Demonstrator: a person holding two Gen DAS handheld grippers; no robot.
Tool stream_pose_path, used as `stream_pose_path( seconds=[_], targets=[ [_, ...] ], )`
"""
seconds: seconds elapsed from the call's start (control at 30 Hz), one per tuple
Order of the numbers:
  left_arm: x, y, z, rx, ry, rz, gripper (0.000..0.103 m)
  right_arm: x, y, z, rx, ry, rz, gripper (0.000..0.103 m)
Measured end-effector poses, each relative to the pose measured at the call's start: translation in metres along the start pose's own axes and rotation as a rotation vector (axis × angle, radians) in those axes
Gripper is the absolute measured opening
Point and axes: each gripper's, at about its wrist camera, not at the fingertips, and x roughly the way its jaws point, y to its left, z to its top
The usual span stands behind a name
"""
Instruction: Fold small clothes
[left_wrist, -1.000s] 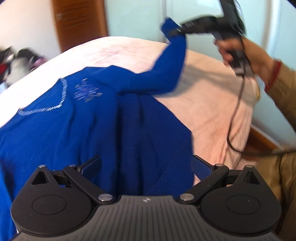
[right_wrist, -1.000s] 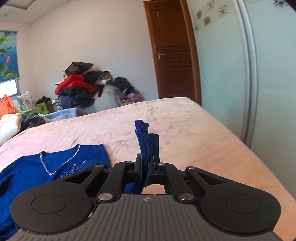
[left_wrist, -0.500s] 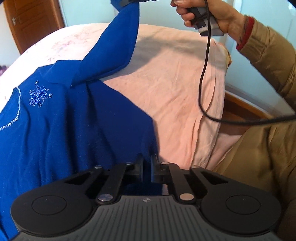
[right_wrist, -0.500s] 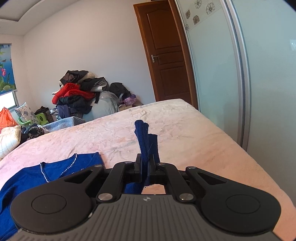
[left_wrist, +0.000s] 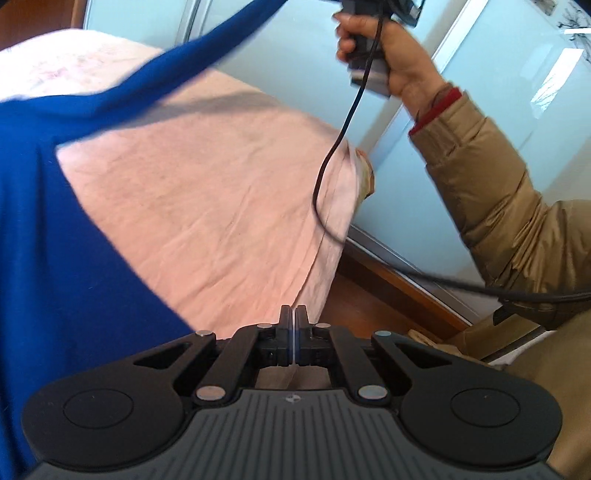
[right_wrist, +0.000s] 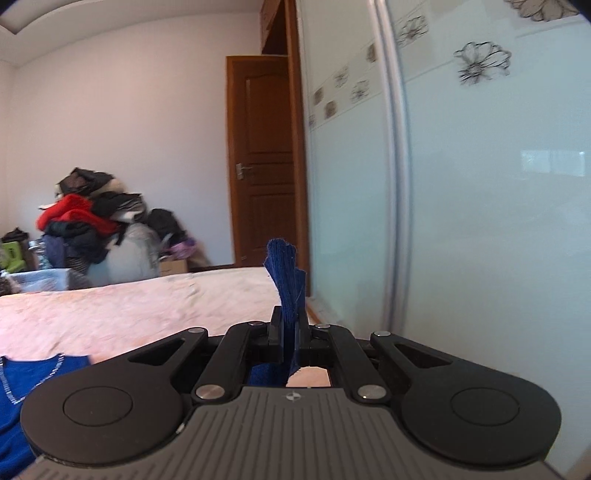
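Bed (left_wrist: 207, 192) carries blue top (left_wrist: 55, 258), body cut off by the left frame edge. Sleeve (left_wrist: 207, 48) lifted off it, blurred, upper end out of frame. Right gripper (right_wrist: 290, 325) fingers pinch sleeve cuff (right_wrist: 286, 273). Left gripper (left_wrist: 293, 325) fingers pressed together; can't tell if anything's between.

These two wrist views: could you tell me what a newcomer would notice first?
The blue sweater sprawls across the pink bed, one sleeve stretched up to the right gripper, which pinches its cuff. The left gripper is shut near the bed's edge.
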Motion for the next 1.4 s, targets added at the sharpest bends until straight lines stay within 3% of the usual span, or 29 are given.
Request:
stream_pose_path(
  seconds=[0.13, 0.27, 0.37, 0.5, 0.63, 0.73, 0.8, 0.87, 0.9, 0.93, 1.07, 1.4],
  targets=[
    [0.006, 0.007, 0.006, -0.047, 0.017, 0.061, 0.001, 0.017, -0.033, 0.008, 0.017, -0.013, -0.084, 0.004],
    [-0.018, 0.022, 0.005, -0.121, -0.04, 0.204, 0.002, 0.044, -0.06, 0.005, 0.065, 0.03, -0.117, 0.004],
    [-0.047, 0.043, 0.001, -0.199, -0.095, 0.324, 0.004, 0.063, -0.057, -0.004, 0.077, 0.064, -0.119, 0.004],
    [-0.08, 0.076, -0.012, -0.298, -0.147, 0.548, 0.007, 0.061, -0.026, -0.01, 0.087, 0.028, -0.072, 0.004],
    [-0.096, 0.109, -0.029, -0.382, -0.126, 0.804, 0.009, 0.053, 0.018, -0.005, 0.052, -0.031, 0.0, 0.005],
    [-0.107, 0.132, -0.043, -0.458, -0.129, 0.92, 0.01, 0.05, 0.057, 0.0, 0.021, -0.061, 0.072, 0.005],
    [-0.113, 0.145, -0.053, -0.523, -0.143, 0.969, 0.017, 0.052, 0.08, 0.001, 0.022, -0.057, 0.135, 0.006],
    [-0.123, 0.155, -0.066, -0.589, -0.168, 0.999, 0.038, 0.054, 0.106, 0.003, 0.023, -0.038, 0.203, 0.006],
    [-0.127, 0.159, -0.07, -0.612, -0.186, 1.014, 0.058, 0.055, 0.12, 0.001, 0.021, -0.03, 0.233, 0.006],
    [-0.13, 0.162, -0.074, -0.622, -0.208, 1.038, 0.072, 0.057, 0.134, -0.002, 0.013, -0.02, 0.261, 0.006],
    [-0.12, 0.163, -0.074, -0.569, -0.218, 1.157, 0.074, 0.063, 0.194, -0.015, -0.023, 0.035, 0.366, 0.006],
    [-0.107, 0.158, -0.081, -0.537, -0.254, 1.239, 0.081, 0.063, 0.306, -0.062, -0.094, 0.193, 0.579, 0.006]
  ],
)
